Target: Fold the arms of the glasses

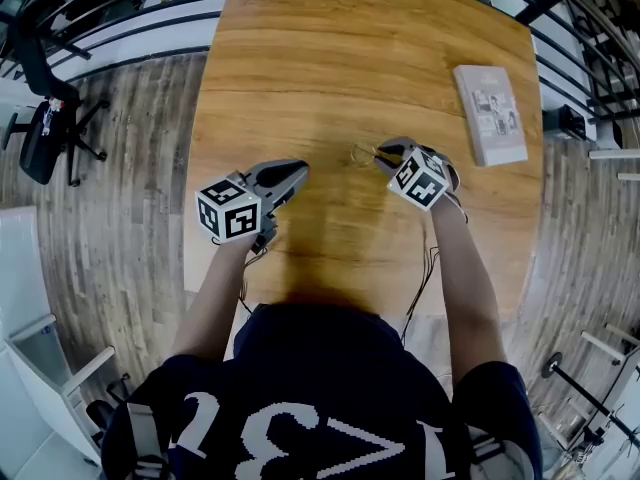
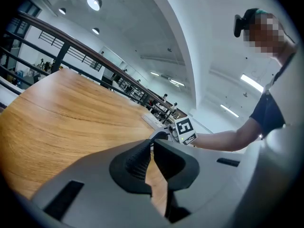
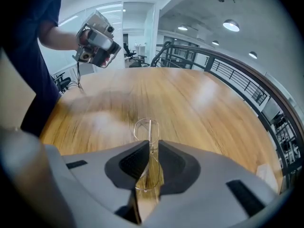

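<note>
Thin wire-rimmed glasses (image 3: pixel 144 129) with clear lenses stand on edge between the jaws of my right gripper (image 3: pixel 152 145), which is shut on them; one lens pokes out past the fingertips and the other sits deeper in the jaws. In the head view the glasses (image 1: pixel 362 154) show as a faint outline just left of the right gripper (image 1: pixel 385 155), low over the wooden table (image 1: pixel 330 58). My left gripper (image 1: pixel 299 172) hovers to the left, a hand's width away. Its jaws are shut with nothing in them (image 2: pixel 152 148), and they point toward the right gripper (image 2: pixel 176 131).
A pale booklet (image 1: pixel 490 113) lies near the table's right edge. Wood floor surrounds the table. A black office chair (image 1: pixel 42 133) stands off to the left, and railings run along the far side.
</note>
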Action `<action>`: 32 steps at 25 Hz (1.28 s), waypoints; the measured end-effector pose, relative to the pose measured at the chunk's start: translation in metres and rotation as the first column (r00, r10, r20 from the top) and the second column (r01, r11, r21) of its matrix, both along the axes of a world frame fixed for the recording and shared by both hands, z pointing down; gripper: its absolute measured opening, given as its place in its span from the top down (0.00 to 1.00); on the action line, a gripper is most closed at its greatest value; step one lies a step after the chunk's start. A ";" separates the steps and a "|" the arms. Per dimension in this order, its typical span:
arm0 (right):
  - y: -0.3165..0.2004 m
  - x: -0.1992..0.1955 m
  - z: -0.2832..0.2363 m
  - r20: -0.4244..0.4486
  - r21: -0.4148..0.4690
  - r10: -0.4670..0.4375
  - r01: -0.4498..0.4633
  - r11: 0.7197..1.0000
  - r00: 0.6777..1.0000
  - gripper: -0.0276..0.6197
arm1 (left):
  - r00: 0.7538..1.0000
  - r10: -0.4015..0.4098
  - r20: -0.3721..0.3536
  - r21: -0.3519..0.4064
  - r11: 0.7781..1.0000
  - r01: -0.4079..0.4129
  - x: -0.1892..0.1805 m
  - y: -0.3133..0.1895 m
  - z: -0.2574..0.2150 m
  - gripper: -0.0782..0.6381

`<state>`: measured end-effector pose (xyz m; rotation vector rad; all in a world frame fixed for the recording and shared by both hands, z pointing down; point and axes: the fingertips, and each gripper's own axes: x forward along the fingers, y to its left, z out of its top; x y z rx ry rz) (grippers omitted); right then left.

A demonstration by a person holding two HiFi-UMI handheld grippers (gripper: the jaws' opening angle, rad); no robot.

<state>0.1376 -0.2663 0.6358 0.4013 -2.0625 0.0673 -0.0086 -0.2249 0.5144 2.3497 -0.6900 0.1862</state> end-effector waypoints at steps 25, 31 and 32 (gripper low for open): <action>0.040 0.062 -0.248 0.704 0.232 0.400 -0.723 0.651 0.587 0.92 | 0.964 -0.255 0.071 0.508 0.841 0.184 -0.006 -0.031 -0.123 0.86; 0.050 0.073 -0.262 0.746 0.211 0.403 -0.762 0.613 0.531 0.92 | 0.959 -0.274 0.072 0.525 0.828 0.197 -0.008 -0.025 -0.130 0.86; 0.051 0.074 -0.263 0.748 0.211 0.402 -0.764 0.610 0.528 0.92 | 0.958 -0.276 0.073 0.526 0.827 0.199 -0.009 -0.024 -0.130 0.86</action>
